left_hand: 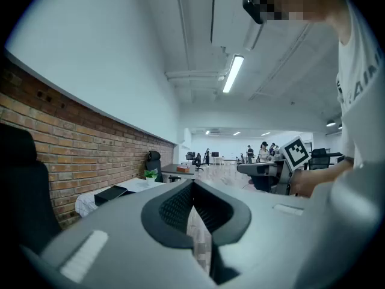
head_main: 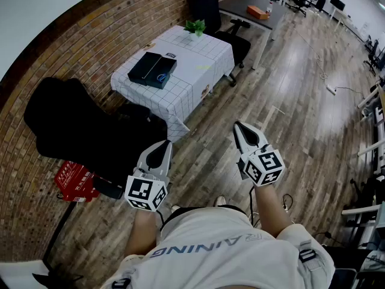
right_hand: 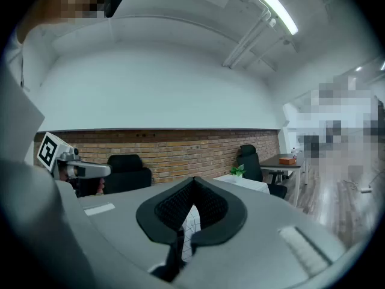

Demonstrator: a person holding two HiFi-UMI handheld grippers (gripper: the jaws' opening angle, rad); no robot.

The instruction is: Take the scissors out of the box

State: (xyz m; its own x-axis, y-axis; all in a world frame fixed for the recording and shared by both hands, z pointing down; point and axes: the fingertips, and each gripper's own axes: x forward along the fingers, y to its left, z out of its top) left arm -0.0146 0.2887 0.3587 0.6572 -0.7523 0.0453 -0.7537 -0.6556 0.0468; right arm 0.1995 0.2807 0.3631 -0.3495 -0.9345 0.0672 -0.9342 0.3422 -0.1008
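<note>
A table [head_main: 198, 62] with a checked cloth is seen by the brick wall [head_main: 90, 47]. On the table, at its wall side, a dark box [head_main: 150, 70] is laid. Inside the box a small blue shape is seen, prob. the handles of the scissors [head_main: 161, 77]; more cannot be told, it is too small. A plant [head_main: 195, 26] is placed at the far end of the table. Behind the table a black chair [head_main: 207, 5] is set, and to the right of it a dark desk [head_main: 246, 3].

Both grippers are held level over the wood floor [head_main: 301, 113], well apart from the table, on the person's side of it. The left gripper [head_main: 166, 144] is pointed approx. at the table's near corner. Its jaws are pressed together at the tips, w/ nothing between them, as is shown in the left gripper view [left_hand: 192, 183]. The right gripper [head_main: 236, 124] is held right of the table. Its jaws are also pressed together and nothing is pinched [right_hand: 194, 179].
</note>
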